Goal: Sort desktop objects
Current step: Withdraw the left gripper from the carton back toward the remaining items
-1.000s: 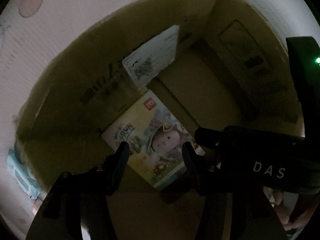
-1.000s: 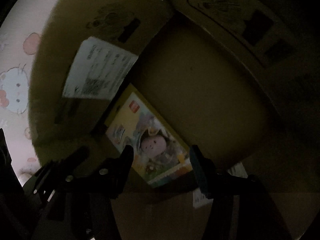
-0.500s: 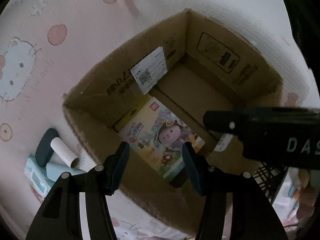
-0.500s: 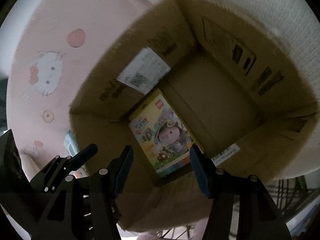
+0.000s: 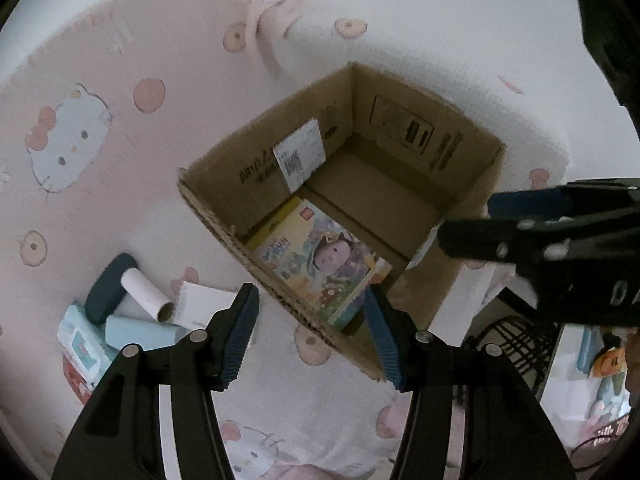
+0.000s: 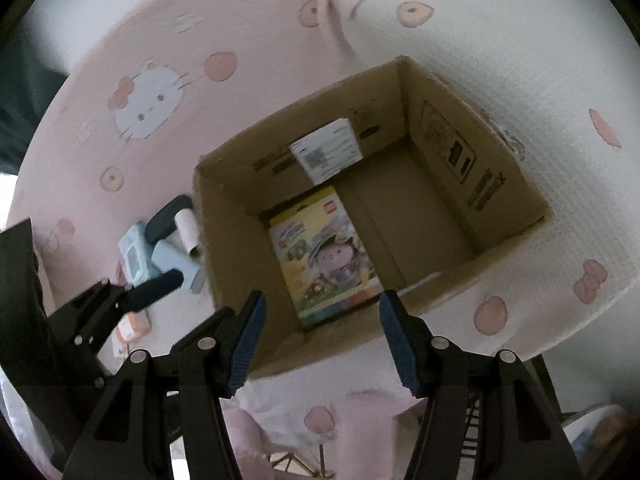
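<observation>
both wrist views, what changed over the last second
Both tools pulled up and back out of the cardboard box: a second ago the views were dark and filled by its inside, now the whole rim and the pink cloth around it show. The left tool and right tool stayed open and empty. The toy box lies unmoved on the box floor, the white label on the wall.

Both wrist cameras look steeply down from above, near the open cardboard box, which both views share.
</observation>
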Tool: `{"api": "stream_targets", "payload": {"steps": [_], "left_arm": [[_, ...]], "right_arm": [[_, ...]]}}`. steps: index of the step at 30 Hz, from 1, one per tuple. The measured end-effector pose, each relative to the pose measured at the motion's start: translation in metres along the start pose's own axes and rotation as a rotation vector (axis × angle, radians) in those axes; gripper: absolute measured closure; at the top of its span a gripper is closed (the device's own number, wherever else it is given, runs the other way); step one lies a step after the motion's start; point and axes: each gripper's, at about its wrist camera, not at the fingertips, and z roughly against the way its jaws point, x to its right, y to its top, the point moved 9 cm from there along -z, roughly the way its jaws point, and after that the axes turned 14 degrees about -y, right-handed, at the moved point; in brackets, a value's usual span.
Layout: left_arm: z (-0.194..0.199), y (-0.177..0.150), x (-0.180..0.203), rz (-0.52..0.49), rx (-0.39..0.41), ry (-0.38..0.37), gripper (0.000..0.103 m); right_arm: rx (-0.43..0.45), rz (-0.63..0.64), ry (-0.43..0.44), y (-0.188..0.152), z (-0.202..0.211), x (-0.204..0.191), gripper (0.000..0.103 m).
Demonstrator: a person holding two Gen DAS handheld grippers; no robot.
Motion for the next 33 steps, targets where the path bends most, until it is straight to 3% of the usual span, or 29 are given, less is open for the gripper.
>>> {"api": "stream_targets", "payload": {"steps": [7, 17, 23, 27, 33], "left_arm": [[0.023, -0.005, 0.007, -0.022, 0.06, 0.015, 0.044], [0.02, -0.022, -0.013, -0.067, 0.11, 0.089, 0.044], [0.026, -0.034, -0.043, -0.03, 0.207, 0.046, 0.044], [0.033, -0.043, -0.071, -0.012, 0.274, 0.061, 0.044], [0.049, -0.069, -0.122, 0.093, 0.332, 0.055, 0.044]], "right_arm": [[0.087, 0.153, -0.034, -0.015, 0.02, -0.024, 0.047], [0.157, 0.285, -0.029, -0.011, 0.008, -0.059, 0.046], [0.146, 0.347, -0.029, -0.011, -0.014, -0.084, 0.045], [0.138, 0.375, -0.027, -0.006, -0.023, -0.103, 0.045], [0.175, 0.435, -0.012, 0.002, -0.023, -0.147, 0.045]]}}
